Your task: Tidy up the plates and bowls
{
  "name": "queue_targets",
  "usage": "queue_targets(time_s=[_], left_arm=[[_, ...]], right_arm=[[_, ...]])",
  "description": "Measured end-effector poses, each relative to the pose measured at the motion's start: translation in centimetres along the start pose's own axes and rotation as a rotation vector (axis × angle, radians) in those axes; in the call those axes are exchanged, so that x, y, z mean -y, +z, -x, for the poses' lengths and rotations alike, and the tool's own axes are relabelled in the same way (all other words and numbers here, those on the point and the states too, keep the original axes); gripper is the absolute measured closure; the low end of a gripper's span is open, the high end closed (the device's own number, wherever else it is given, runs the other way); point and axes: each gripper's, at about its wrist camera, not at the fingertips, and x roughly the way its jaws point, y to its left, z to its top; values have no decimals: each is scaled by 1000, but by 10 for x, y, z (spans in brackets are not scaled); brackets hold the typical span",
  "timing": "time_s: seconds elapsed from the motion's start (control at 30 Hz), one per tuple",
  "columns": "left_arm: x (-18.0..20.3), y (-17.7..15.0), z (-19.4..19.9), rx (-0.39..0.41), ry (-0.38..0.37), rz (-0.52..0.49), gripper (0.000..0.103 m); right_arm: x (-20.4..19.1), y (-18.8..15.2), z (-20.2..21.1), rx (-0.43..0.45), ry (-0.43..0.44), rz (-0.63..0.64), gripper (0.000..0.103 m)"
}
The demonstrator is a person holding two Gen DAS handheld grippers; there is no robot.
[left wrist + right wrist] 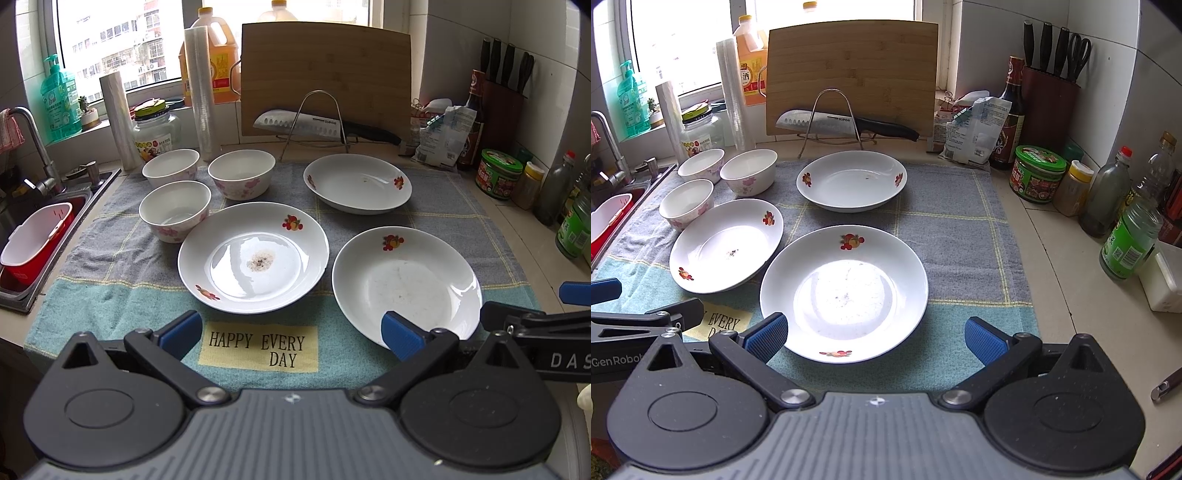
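Note:
Three white plates with fruit prints lie apart on a grey-and-teal towel (369, 218): a middle plate (253, 256) (726, 243), a near right plate (406, 286) (844, 291) and a far plate (357, 182) (851, 181). Three white bowls with pink flowers stand upright at the left: (170, 168), (242, 175), (174, 210); they also show in the right wrist view (701, 165), (748, 171), (686, 203). My left gripper (291, 334) is open and empty over the towel's front edge. My right gripper (873, 338) is open and empty, just in front of the near right plate.
A sink (33, 236) with a red and white basket lies at the left. A cutting board (325, 77), a knife on a wire rack (314, 125), film rolls and oil jugs stand behind. Bottles and jars (1126, 206) and a knife block (1049, 96) line the right side.

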Motion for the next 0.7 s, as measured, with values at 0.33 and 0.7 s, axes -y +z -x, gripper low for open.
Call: queue_targets(time_s=[0.33,0.7], left_arm=[[3,1,-1,11,-11,-12,1],[4,-6,-13,49,-104,-69,1]], right_arm=[[1,1,-1,7,0,5,0],[6,-5,-5,50,24,30,0]])
